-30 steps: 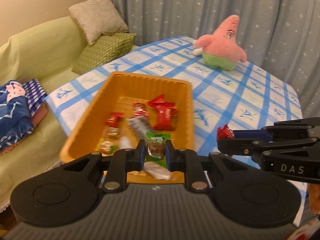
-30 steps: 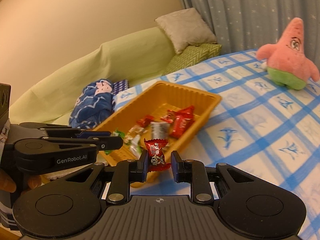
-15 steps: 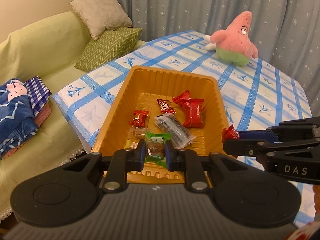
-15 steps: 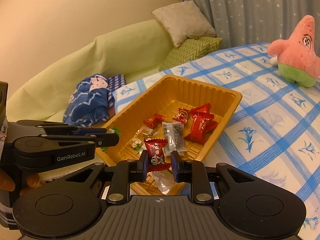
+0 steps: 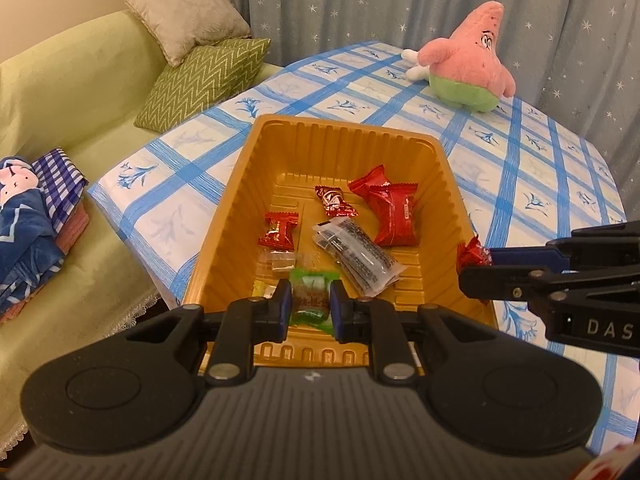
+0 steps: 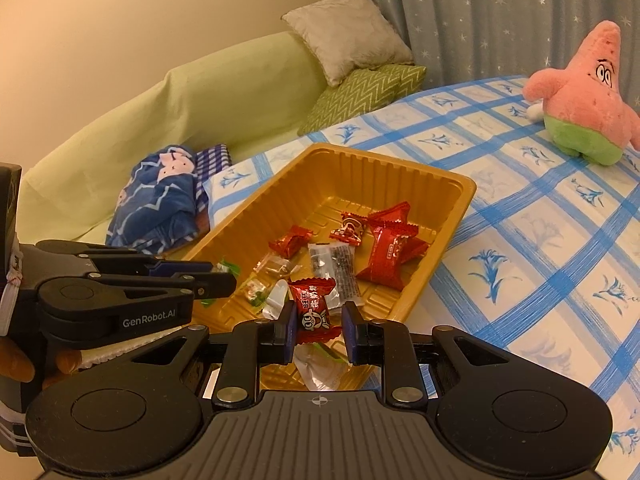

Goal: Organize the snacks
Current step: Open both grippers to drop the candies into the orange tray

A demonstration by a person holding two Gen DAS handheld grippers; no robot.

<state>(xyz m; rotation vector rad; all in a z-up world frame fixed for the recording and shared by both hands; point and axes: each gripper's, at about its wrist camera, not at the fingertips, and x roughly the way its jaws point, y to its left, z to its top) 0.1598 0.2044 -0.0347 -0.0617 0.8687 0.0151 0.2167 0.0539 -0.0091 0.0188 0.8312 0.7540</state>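
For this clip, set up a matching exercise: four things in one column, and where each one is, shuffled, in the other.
Things:
1. green-wrapped candy
2. small red-wrapped candy with a cartoon face
3. large red snack packet
4. pink star-shaped plush toy

Places:
A. lying in the orange plastic tray
B. on the blue checked tablecloth, beyond the tray
C. between the left gripper fingers
D. between the right gripper fingers

Pairs: 1-C, 2-D, 3-A, 4-B

the left tool (image 5: 309, 311) is hiding the green candy's (image 5: 309, 296) sides; the worktop (image 5: 532, 168) is running off at 3 o'clock.
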